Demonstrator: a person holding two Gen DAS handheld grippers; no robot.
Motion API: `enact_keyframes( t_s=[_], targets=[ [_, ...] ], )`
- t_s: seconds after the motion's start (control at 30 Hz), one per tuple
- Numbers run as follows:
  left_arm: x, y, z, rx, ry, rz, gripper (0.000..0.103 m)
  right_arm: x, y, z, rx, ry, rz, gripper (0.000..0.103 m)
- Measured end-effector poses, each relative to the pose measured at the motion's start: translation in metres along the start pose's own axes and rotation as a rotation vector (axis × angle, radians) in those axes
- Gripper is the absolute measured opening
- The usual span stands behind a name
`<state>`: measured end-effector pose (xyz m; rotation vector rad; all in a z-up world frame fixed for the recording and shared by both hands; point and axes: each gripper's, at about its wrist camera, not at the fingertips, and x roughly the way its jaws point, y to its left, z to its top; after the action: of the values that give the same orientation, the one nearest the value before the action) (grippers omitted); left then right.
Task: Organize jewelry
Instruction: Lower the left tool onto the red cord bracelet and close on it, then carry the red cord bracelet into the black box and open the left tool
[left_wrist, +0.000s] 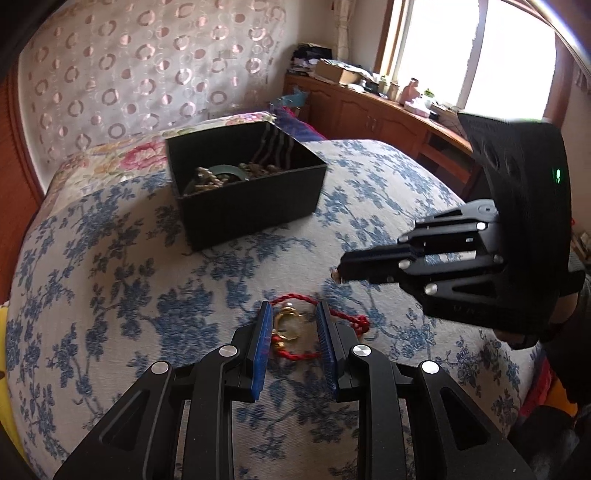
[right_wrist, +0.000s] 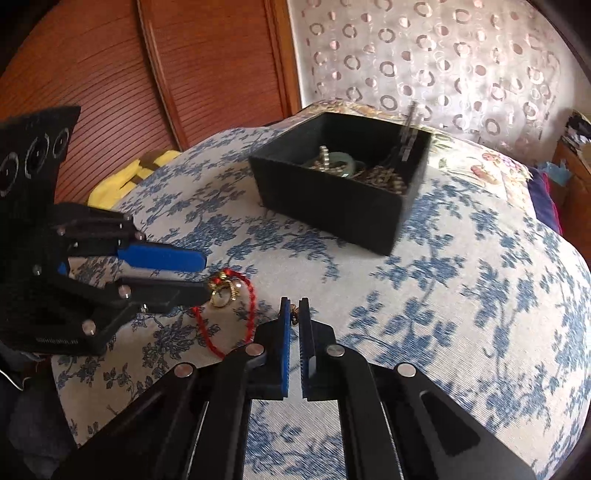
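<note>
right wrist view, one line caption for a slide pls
Right gripper pinches a small gold trinket on the floral bedspread, black jewelry box beyond.

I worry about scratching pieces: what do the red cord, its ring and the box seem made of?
Red cord: twisted textile, matte, strands visible. Ring: gold-coloured metal, probably; it glints. Black box: matte, looks like card or plastic; which one is unclear.

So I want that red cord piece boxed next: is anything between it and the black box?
Nothing visible: only bare flowered bedspread lies between the red cord with its gold ring and the open black box.
</note>
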<state>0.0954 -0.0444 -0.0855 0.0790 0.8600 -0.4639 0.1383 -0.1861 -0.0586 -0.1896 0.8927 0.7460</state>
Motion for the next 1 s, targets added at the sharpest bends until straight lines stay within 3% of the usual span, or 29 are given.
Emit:
enact_keyframes(
  t_s=[0.4, 0.5, 0.63, 1.0],
  targets=[
    [0.022, -0.003, 0.003, 0.027, 0.052, 0.048, 0.022, -0.007, -0.004, -0.005, 0.011, -0.013, -0.005, 0.005],
    [0.024, -0.002, 0.003, 0.024, 0.051, 0.065, 0.011, -0.010, -0.004, -0.004, 0.008, -0.019, -0.006, 0.005],
    [0.022, 0.001, 0.002, 0.008, 0.048, 0.056, 0.011, -0.015, -0.008, -0.003, 0.012, -0.030, -0.009, 0.005],
    [-0.010, 0.017, 0.033, -0.026, -0.072, 0.057, 0.011, -0.020, -0.021, 0.030, 0.010, -0.095, -0.032, 0.005]
  ],
)
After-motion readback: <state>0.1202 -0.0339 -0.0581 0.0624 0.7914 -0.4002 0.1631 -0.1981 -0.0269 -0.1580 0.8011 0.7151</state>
